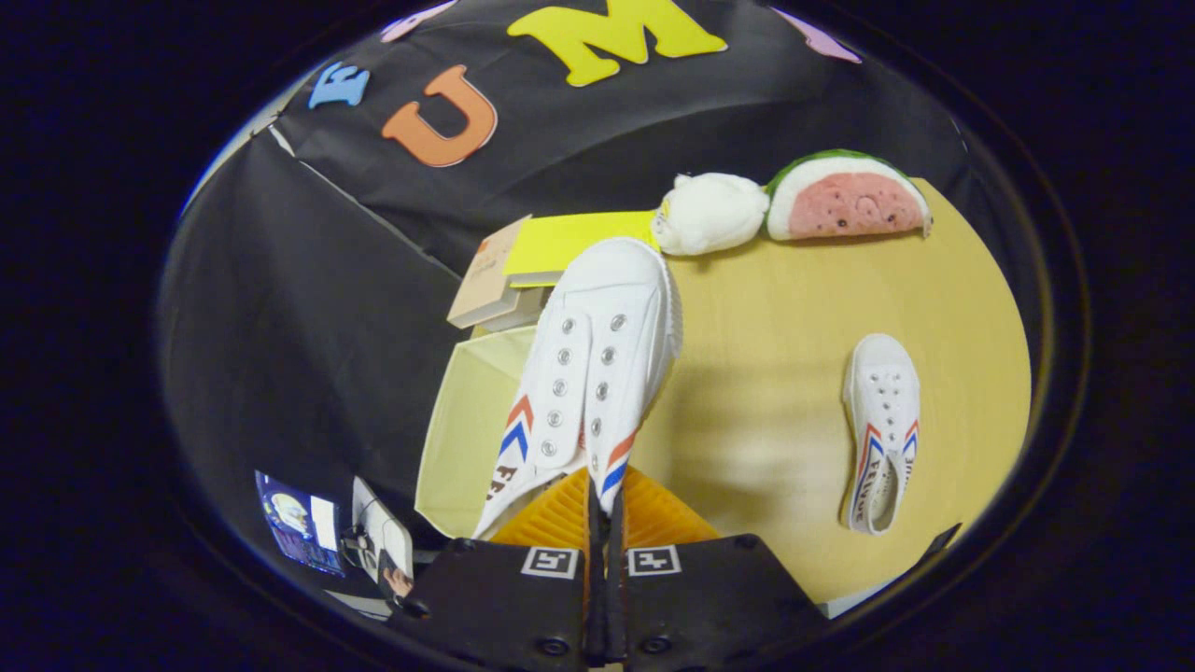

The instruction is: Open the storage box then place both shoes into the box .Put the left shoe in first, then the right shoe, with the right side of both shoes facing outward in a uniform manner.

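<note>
My gripper (602, 509) is shut on a white canvas shoe (588, 364) with red and blue chevron stripes, holding it by the heel end with the toe pointing away. The shoe hangs in the air over the pale yellow storage box (467, 411), near that box's right edge. The box's lid (569, 241) stands raised at the back. A second white shoe (880, 429) with the same stripes lies on the wooden table (775, 373), well to the right of my fingers, toe pointing away.
A watermelon-slice toy (845, 198) and a white plush ball (711, 213) sit at the far edge of the table. A brown cardboard piece (490, 275) leans beside the lid. A small screen device (299, 523) lies low to the left, off the table.
</note>
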`<act>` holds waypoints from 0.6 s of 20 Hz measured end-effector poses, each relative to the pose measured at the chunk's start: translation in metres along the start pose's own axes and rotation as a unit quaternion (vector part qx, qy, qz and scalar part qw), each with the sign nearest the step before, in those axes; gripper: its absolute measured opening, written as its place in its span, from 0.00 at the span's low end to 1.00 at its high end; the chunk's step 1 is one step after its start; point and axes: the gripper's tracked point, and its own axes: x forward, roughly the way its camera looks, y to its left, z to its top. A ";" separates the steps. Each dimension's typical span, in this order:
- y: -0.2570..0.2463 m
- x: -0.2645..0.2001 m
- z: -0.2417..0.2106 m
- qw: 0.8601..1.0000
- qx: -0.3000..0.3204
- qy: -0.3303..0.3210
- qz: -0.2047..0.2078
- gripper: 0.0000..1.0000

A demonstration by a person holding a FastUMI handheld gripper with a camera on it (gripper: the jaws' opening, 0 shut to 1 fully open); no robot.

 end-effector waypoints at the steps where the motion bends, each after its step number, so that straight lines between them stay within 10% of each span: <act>1: 0.012 0.002 0.000 1.000 -0.009 -0.003 0.002 0.06; 12: 0.111 0.077 -0.027 0.999 -0.024 0.037 -0.001 0.06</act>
